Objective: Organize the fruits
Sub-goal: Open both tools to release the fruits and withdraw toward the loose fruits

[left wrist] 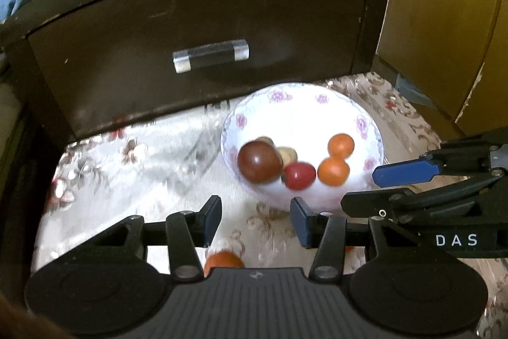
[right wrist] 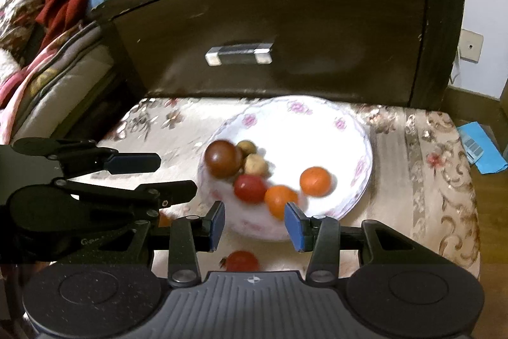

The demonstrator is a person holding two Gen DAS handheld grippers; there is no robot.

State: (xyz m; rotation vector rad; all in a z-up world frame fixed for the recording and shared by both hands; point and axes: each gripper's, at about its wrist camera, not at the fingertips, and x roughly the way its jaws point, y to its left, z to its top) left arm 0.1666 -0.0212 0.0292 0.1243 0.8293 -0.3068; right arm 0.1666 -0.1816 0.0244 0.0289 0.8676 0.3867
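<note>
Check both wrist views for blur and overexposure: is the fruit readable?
Left wrist: the bowl interior is blown out white, the fruit smeared by motion blur, and the frame bent by fisheye. Right wrist: same glare on the bowl; the dark red fruit is still distinguishable by colour.

Smeared by motion blur inside the bowl (left wrist: 365, 104): dark round fruit (left wrist: 258, 161), red fruit (left wrist: 299, 176), two orange fruits (left wrist: 333, 171), edges soft, kinds not readable. Two pale lumps (right wrist: 255, 165) tucked behind the dark fruit, partly covered. Below the left gripper (left wrist: 255, 220) fingertips, an orange fruit on the cloth (left wrist: 222, 261), lower half hidden by the gripper body. Just under the right gripper (right wrist: 254, 226) fingertips, a red fruit on the cloth (right wrist: 242, 260), likewise cut by the body.
</note>
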